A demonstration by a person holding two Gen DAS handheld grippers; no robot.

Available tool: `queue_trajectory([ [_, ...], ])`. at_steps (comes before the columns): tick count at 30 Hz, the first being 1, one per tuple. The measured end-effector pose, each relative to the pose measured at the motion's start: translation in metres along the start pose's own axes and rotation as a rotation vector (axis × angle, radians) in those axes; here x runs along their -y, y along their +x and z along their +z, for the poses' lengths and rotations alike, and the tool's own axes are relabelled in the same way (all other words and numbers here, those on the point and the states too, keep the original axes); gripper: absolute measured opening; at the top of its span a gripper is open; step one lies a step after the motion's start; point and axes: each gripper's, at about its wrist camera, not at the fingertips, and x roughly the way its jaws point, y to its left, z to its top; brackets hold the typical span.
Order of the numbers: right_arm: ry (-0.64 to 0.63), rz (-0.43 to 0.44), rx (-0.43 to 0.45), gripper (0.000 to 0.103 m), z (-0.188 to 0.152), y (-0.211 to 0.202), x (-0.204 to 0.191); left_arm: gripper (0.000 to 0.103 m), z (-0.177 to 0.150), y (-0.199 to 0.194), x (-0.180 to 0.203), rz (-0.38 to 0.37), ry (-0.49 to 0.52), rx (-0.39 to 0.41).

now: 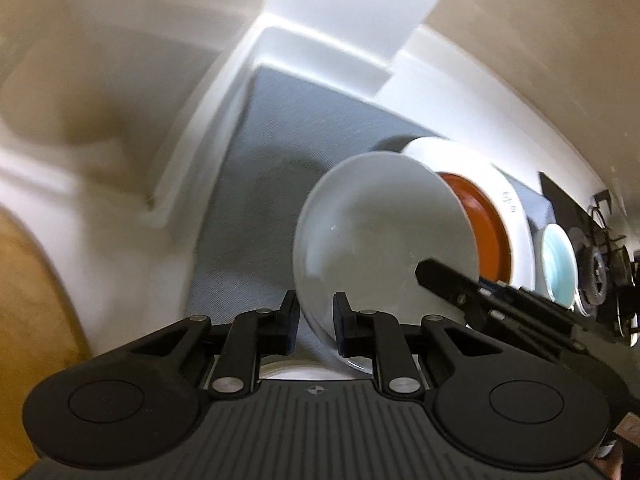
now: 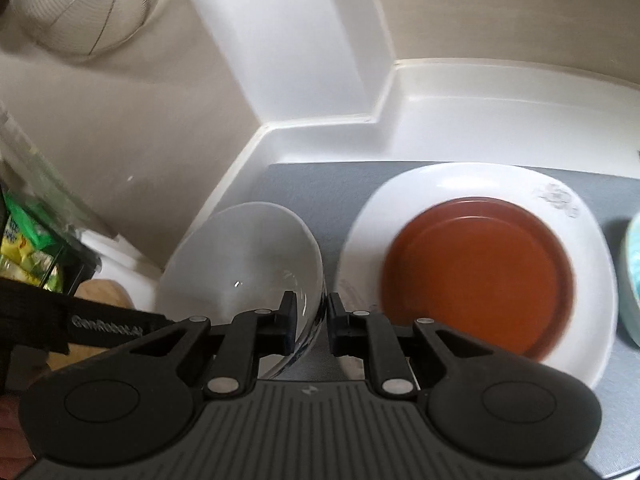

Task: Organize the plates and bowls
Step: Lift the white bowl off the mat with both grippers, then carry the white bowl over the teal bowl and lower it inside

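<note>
Both my left hand-held gripper (image 1: 316, 320) and right hand-held gripper (image 2: 312, 322) pinched the white bowl (image 2: 240, 264); brown plate (image 2: 480, 276) already stacked, bowl unplaced.

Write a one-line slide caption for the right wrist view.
Right hand-held gripper grips the white bowl rim beside an orange plate stacked on a white plate.

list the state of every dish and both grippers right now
white bowl: empty, rim pinched by both grippers, one on each side
left gripper: shut on the white bowl's rim
right gripper: shut on the white bowl's rim
white plate: flat on the grey mat, carrying the orange plate
orange plate: stacked on the white plate, empty
light blue bowl: on the mat beyond the plates, ungripped
grey mat: lying flat
</note>
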Motion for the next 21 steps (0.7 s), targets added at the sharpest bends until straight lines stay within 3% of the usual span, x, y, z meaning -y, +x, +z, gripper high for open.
queue_trajectory([
  [10,0.182,-0.049,0.091,0.016,-0.006,-0.045,0.063,0.02,0.019,0.004,0.072,-0.081,0.086,0.027],
  [21,0.329,-0.155,0.23,0.016,-0.012,-0.098,0.125,0.019,0.039,0.032,0.159,-0.163,0.229,-0.041],
])
